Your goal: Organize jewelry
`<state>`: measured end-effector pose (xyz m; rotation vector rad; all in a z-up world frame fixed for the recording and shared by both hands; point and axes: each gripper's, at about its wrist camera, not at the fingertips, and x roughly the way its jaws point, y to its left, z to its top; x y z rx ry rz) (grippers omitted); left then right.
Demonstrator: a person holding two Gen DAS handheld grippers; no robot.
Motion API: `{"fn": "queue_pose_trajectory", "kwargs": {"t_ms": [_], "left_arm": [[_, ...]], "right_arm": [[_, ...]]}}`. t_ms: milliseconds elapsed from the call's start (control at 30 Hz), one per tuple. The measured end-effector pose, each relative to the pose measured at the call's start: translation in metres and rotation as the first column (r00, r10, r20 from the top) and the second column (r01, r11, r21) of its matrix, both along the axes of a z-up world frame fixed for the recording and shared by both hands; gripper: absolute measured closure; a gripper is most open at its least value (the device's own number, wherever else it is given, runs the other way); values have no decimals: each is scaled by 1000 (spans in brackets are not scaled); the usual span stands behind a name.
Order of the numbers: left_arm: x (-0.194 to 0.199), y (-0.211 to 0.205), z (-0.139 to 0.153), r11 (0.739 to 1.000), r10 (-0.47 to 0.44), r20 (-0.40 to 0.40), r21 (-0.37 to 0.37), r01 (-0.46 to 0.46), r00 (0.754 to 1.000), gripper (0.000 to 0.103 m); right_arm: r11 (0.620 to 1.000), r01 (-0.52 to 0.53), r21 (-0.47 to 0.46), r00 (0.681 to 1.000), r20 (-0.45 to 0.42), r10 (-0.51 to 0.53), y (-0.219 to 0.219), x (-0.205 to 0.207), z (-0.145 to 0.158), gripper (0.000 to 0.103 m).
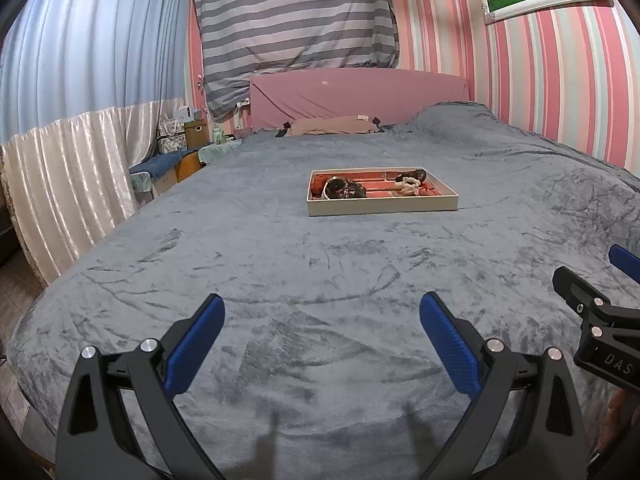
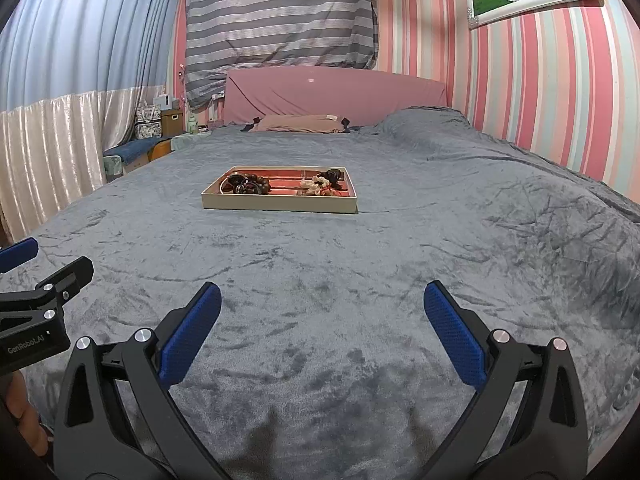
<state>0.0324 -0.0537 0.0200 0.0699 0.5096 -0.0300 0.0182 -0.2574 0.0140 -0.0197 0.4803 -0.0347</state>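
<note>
Well ahead of both tongs (image 1: 320, 320): jewelry tray (image 1: 382, 208).

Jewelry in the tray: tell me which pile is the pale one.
The pale pile lies toward the right end of the tray, cream-coloured with a red bit; the pile at the left end is dark brown beads.

Left gripper (image 1: 322, 314), right gripper (image 2: 322, 304) — side by side, jaws spread wide, empty.

Both units same build: left gripper (image 1: 322, 316) and right gripper (image 2: 322, 304) have black plastic linkage arms with triangular cutouts, silver pivot pins, and blue ribbed pads (image 1: 450, 344) on the fingers. White lettering on the bodies: "DAS" on the right, "GenRobot.AI" on the left.
</note>
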Motion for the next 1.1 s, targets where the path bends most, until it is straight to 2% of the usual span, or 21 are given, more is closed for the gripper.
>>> {"fn": "queue_pose_trajectory", "kwargs": {"t_ms": [1100], "left_arm": [[2, -1, -1, 1000, -7, -2, -4, 7, 1000, 7]], "right_arm": [[1000, 7, -3, 1000, 4, -7, 0, 2, 2, 4]]}}
